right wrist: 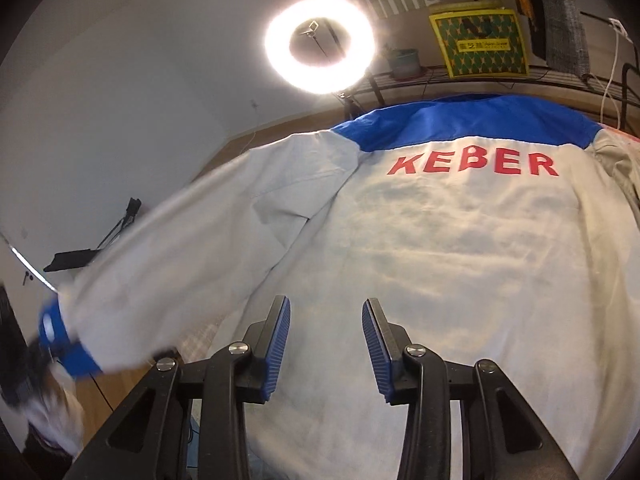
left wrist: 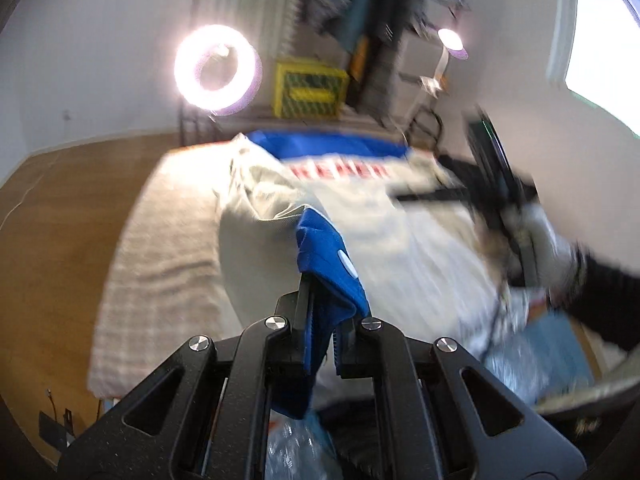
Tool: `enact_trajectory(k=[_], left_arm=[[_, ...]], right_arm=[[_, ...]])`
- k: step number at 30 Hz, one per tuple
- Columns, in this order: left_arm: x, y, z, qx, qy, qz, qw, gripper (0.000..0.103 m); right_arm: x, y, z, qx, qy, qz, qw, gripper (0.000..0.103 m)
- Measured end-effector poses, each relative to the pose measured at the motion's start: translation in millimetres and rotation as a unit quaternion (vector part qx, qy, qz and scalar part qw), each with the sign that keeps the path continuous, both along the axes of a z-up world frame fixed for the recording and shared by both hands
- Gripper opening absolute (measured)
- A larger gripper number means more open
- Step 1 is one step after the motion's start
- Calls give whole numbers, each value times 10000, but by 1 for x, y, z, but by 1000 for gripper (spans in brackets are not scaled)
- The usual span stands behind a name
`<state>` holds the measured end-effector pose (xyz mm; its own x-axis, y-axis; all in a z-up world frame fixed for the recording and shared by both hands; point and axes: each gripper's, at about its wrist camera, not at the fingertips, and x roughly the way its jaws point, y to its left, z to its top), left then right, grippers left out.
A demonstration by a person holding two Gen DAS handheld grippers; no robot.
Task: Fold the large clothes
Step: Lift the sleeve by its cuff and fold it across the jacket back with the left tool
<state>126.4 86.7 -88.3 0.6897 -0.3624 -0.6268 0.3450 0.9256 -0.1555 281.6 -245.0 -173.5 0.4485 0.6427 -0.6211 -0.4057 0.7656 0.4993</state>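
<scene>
Lying across a checked cloth [left wrist: 160, 248] on a wooden floor [left wrist: 52, 208]: grey jacket [right wrist: 440, 248], lettered back up. Pinching its blue cuff [left wrist: 324, 252], raised nearest: left gripper [left wrist: 320, 344]. Hovering half-spread, gripping nothing, over the hem: right gripper [right wrist: 326, 344]. Shining beyond: ring light [right wrist: 320, 44]; standing beside it, yellow box [right wrist: 478, 38], contents unseen.

A ring light [right wrist: 319, 45] produces strong glare in both views. The left wrist view is motion-blurred throughout; the right blurs only at lower left. Fisheye distortion curves and darkens edges.
</scene>
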Motion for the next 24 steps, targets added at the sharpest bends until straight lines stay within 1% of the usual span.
enact_trajectory(k=[3, 6, 9, 11, 13, 15, 17, 19, 20, 22, 24], left_arm=[[-7, -32, -27, 144, 365, -177, 9991, 5], [-13, -46, -46, 329, 593, -285, 9973, 5], [-17, -56, -60, 372, 863, -396, 9948, 6], [-22, -60, -66, 436, 1023, -428, 9929, 14], [-33, -59, -69, 369, 1108, -505, 9919, 21], [-38, -55, -68, 328, 1155, -496, 9915, 24], [-45, -46, -65, 209, 1178, -433, 9919, 28], [-47, -33, -63, 24, 1214, -273, 9922, 38], [-46, -23, -64, -152, 1253, -100, 9920, 38], [-41, -8, -67, -453, 1322, 84, 9902, 38], [-40, 2, -69, -489, 1263, 270, 9904, 38]], right_arm=[[12, 5, -2, 80, 87, 123, 9999, 40], [20, 12, -3, 140, 151, 206, 9996, 40], [26, 19, -6, 106, 189, 297, 9993, 40], [29, 21, -9, 53, 252, 321, 9992, 40], [32, 22, -14, -44, 317, 314, 9990, 40], [34, 21, -19, -108, 383, 281, 9988, 40], [33, 19, -25, -126, 507, 251, 9983, 40], [34, 14, -33, -155, 627, 240, 9976, 40], [34, 12, -37, -173, 682, 241, 9972, 40], [32, 10, -44, -192, 771, 259, 9965, 40], [27, 10, -53, -144, 895, 308, 9954, 40]])
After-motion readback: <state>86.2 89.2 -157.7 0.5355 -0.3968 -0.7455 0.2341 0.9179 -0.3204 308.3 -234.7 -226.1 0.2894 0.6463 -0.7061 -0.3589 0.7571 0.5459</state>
